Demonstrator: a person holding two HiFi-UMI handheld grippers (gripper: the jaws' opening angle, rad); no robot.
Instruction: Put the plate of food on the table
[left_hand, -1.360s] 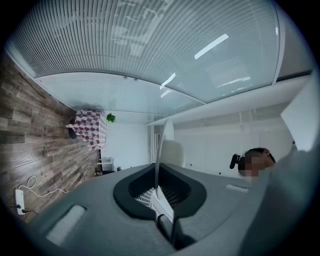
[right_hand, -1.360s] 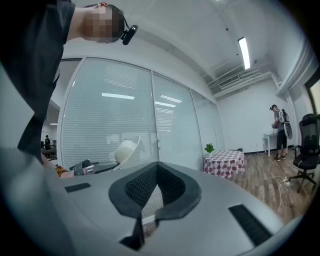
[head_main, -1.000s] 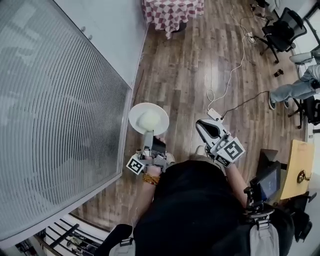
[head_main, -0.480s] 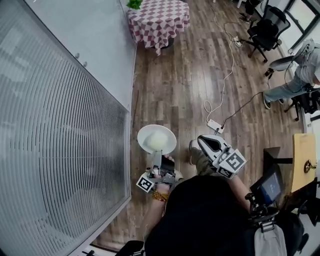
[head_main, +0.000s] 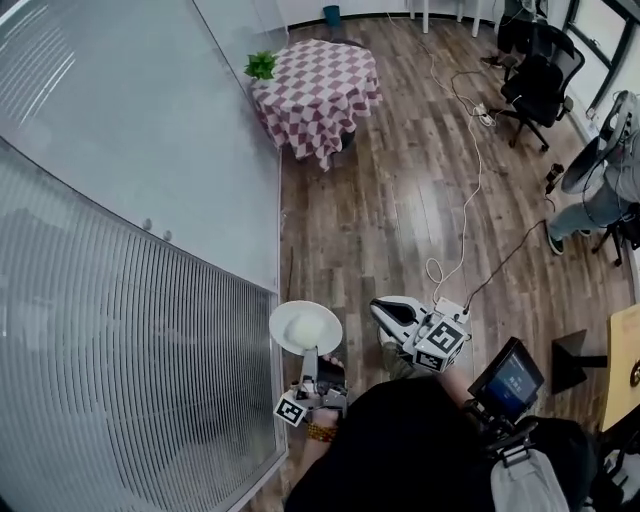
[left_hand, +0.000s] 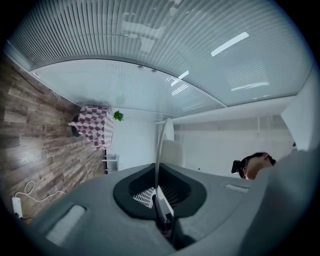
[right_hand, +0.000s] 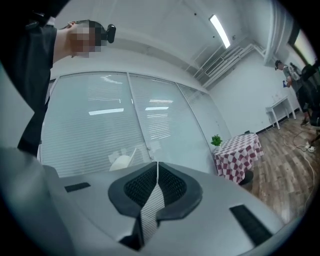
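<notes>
Checked table (head_main: 318, 90) had drawn closer than a second earlier, yet stayed well ahead of the plate of food (head_main: 305, 327), pinched at its near rim by the left gripper (head_main: 310, 354) alone (right gripper (head_main: 380, 307) clenched, empty), so a walking jolt could have tipped it.

The floor (head_main: 400, 200) is made of brown wood boards. A round table (head_main: 320, 95) with a red and white checked cloth stands on it at the far end, close to the glass wall. A small green plant (head_main: 261, 66) sits on the table's edge nearest that wall. A long white cable (head_main: 476, 170) snakes over the middle of the floor to a white power strip (head_main: 450, 308). A black office chair (head_main: 540, 80) stands near the floor's right edge, well apart from the table.
</notes>
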